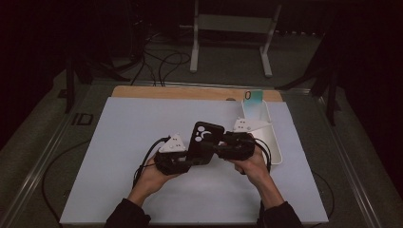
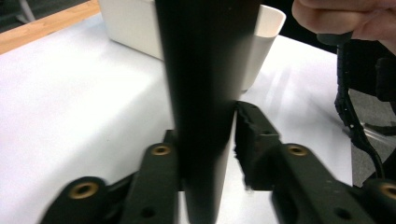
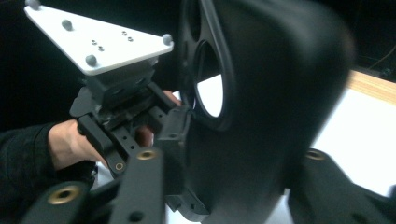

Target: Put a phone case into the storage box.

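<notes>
A black phone case (image 1: 205,137) is held up above the white table (image 1: 119,156), in the middle of the high view, between both hands. It stands tilted, with its camera holes at the top.

The left hand-held gripper (image 1: 183,159) is at the case's lower left. In the left gripper view the case (image 2: 205,93) stands between its two jaws. One jaw lies against it, and the other sits just beside it, so I cannot tell if it pinches.

The right hand-held gripper (image 1: 227,145) is at the case's right side. In the right gripper view the case (image 3: 261,116) sits between its jaws, which look a little spread.

A white bin (image 1: 273,142) stands to the right on the table. A light green phone case (image 1: 253,97) leans at its far end.
</notes>
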`<state>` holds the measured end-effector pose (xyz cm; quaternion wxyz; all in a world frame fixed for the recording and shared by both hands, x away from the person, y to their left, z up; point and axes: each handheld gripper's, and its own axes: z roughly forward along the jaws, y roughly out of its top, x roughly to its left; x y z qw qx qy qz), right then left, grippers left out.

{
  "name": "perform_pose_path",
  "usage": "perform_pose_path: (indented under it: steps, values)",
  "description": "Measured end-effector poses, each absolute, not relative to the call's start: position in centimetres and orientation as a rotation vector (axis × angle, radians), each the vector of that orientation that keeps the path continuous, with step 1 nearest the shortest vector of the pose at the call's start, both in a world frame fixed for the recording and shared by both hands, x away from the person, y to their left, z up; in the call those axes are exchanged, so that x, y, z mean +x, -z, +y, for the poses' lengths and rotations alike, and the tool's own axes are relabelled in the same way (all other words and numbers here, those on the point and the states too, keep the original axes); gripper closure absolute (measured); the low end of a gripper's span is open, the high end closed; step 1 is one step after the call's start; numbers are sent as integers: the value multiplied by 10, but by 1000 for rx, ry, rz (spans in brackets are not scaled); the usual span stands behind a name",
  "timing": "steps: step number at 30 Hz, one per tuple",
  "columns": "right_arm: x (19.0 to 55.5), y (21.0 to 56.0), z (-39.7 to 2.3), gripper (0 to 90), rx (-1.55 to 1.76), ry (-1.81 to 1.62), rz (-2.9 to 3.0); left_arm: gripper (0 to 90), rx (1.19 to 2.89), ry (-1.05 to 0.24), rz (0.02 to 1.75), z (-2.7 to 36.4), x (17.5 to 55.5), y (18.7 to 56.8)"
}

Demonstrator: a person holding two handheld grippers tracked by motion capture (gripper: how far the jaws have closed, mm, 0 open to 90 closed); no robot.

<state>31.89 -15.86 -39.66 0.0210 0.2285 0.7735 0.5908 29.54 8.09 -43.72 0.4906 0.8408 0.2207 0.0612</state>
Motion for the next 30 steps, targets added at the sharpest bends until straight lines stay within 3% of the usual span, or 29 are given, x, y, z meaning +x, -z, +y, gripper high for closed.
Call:
perform_pose_path:
  steps: [6, 9, 14, 30]
  values:
    - [319, 397, -155, 454, 715, -1830, 2393, 842, 2049, -159, 541, 80, 295, 438]
    - [319, 397, -153, 270, 741, -1778, 2405, 846, 2050, -169, 543, 79, 294, 438]
    - [319, 399, -151, 139, 819, -1682, 2382, 853, 2038, -190, 575, 83, 296, 437]
    - [315, 393, -157, 81, 957, -1672, 2286, 852, 2024, -228, 641, 86, 298, 439]
